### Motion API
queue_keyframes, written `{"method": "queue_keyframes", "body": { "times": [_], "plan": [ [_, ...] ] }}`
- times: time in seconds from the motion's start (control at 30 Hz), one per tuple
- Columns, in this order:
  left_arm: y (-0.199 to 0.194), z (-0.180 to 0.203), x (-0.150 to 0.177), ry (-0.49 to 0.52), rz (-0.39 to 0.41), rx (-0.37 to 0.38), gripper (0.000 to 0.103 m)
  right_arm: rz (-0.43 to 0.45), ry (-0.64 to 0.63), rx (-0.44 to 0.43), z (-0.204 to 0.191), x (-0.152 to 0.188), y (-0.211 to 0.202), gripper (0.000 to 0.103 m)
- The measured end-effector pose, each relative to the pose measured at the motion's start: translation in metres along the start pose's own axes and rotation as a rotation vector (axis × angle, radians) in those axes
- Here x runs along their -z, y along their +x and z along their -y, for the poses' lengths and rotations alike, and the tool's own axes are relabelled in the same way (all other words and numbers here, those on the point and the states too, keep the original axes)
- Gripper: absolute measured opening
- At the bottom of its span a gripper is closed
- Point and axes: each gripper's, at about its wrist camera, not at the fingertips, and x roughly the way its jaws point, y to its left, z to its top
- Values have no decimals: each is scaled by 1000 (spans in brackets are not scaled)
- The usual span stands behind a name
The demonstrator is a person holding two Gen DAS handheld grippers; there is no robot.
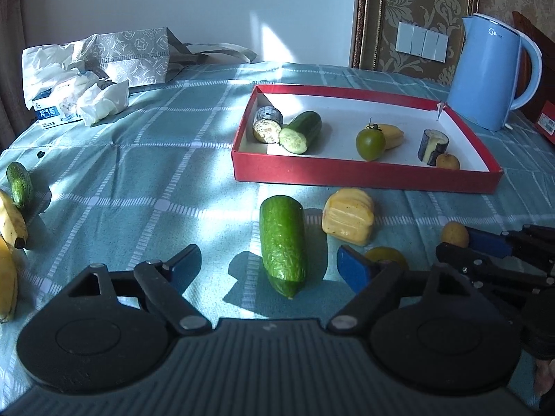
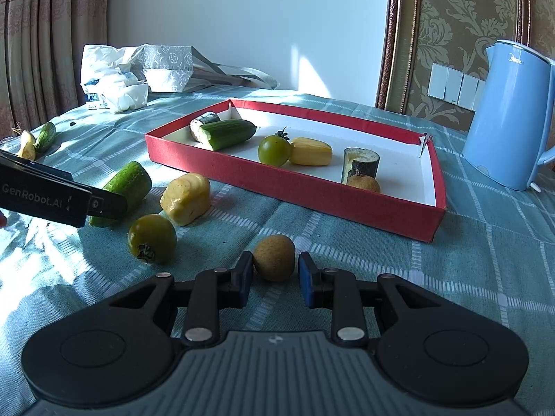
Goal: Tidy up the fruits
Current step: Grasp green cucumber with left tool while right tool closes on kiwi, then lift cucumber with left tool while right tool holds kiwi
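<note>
Two hand-held grippers: both work low over the checked cloth, each lined up on its own piece of produce so two items can go at once.
Right hand-held gripper (image 2: 274, 279): jaws partly closed on either side of the small brown fruit (image 2: 274, 257); the left pad looks to be touching its skin and the right pad stands just beside it, so I judge the grasp is about to close, not yet clamped.
Left hand-held gripper (image 1: 269, 263): jaws wide apart and holding nothing, straddling the near, tapered end of the cut cucumber (image 1: 283, 242), whose length runs along the fingers so the pads can meet across its narrow width.
Loose pieces nearby: a yellow ridged fruit piece (image 1: 348, 221) and a green tomato (image 2: 152, 238) lie between the two grippers, near the red box's front wall, probably the next to go.
Red box (image 1: 364, 171): the shallow collecting tray; it already holds a cucumber half (image 1: 301, 131), two dark-skinned cut pieces, a green tomato, a yellow piece and a small brown fruit, which suggests like items are being paired there.
Far left: bananas (image 1: 12, 222) and a small cucumber (image 1: 19, 183) wait well apart from the box.
Blue kettle (image 1: 492, 72): stands beyond the box's right end, out of the working path.
Risk: the round fruit may roll out from between the pads if squeezed off-centre.
</note>
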Motion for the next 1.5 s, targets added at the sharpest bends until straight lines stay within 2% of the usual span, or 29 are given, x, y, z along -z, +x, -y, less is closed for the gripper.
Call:
{"method": "queue_keyframes", "body": {
  "times": [0.13, 0.27, 0.37, 0.6, 0.73, 0.87, 1.1, 1.5],
  "plan": [
    [15, 4, -7, -7, -15, 1, 79, 1, -2, 1, 0, 0, 0, 28],
    [26, 1, -11, -36, -36, 15, 69, 1, -2, 1, 0, 0, 0, 28],
    [31, 0, -7, -12, -33, 19, 60, 1, -2, 0, 0, 0, 0, 28],
    [30, 1, 0, 31, 19, 23, 57, 1, -2, 1, 0, 0, 0, 28],
    [29, 7, 0, 60, 35, 40, 40, 1, -3, 1, 0, 0, 0, 28],
    [30, 9, 0, 68, 43, 48, 33, 1, 0, 1, 0, 0, -1, 28],
    [28, 11, 6, 89, 74, 52, 30, 7, 5, -2, 0, 2, -4, 26],
    [27, 10, 6, 84, 75, 55, 30, 30, -7, 5, -1, 0, -10, 26]
  ]
}}
